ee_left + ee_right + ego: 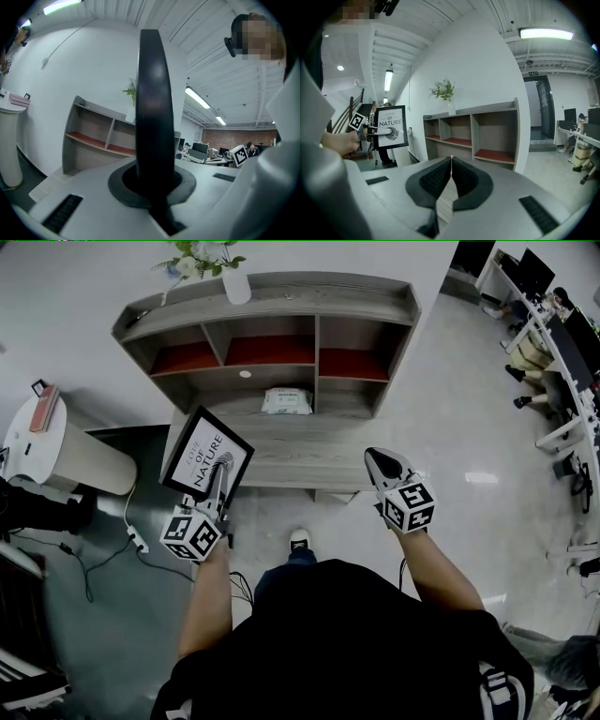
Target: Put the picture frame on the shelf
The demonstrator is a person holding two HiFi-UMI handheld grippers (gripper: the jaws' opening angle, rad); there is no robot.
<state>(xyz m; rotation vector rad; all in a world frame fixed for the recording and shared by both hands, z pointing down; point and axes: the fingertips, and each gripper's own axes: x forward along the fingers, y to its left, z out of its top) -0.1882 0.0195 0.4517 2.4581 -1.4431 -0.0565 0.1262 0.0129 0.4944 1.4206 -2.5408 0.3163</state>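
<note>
A black picture frame (206,457) with a white print reading "NATURE" is held tilted in front of the grey wooden shelf unit (281,306). My left gripper (217,488) is shut on its lower edge. In the left gripper view the frame (152,108) stands edge-on between the jaws of my left gripper (152,187). My right gripper (378,461) hangs to the right, shut with nothing in it. In the right gripper view its jaws meet at my right gripper (450,164), and the frame (390,126) shows at the left before the shelf unit (487,131).
A white vase with a plant (234,282) stands on the shelf top. A packet of wipes (286,401) lies in a lower compartment. A round white stand (70,460) carries a red book (44,409) at the left. A power strip and cables (136,540) lie on the floor. Desks with people (562,352) are at the right.
</note>
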